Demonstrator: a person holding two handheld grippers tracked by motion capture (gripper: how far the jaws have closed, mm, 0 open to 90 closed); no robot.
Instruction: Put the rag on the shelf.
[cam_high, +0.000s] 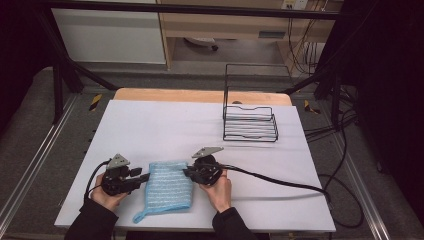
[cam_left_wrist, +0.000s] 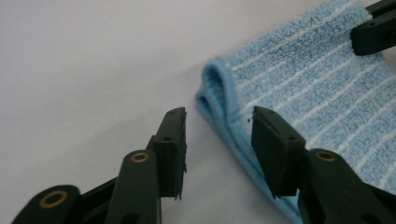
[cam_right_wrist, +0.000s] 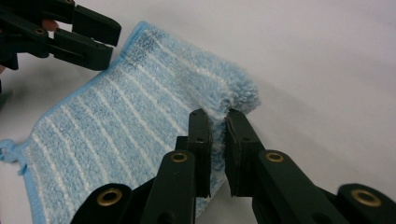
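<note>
**Folded cloth held at one edge, freed at the other**

Near the six o'clock edge of the white surface (cam_high: 165, 125), a blue striped cloth (cam_high: 167, 186) is seen lying folded, with both tongs set against it. At the cloth's nine o'clock side, the left tongs (cam_left_wrist: 219, 140) are spread apart: one jaw stands on bare surface, the other rests over the doubled edge, and nothing is pinched between them. At the cloth's three o'clock side, the right tongs (cam_right_wrist: 218, 140) are clenched on a raised, fluffy fold of the cloth, which is lifted slightly off the surface. A wire rack (cam_high: 249, 122) is left standing well apart, toward one o'clock.

Trouble is judged most likely from the one-sided hold. If the right tongs are drawn away, the freed left edge may be dragged along and the fold pulled open. A thin pinch of pile may also be lost, so the lifted corner could drop and crumple. The loop at the cloth's lower corner could be snagged by the open left jaws.
</note>
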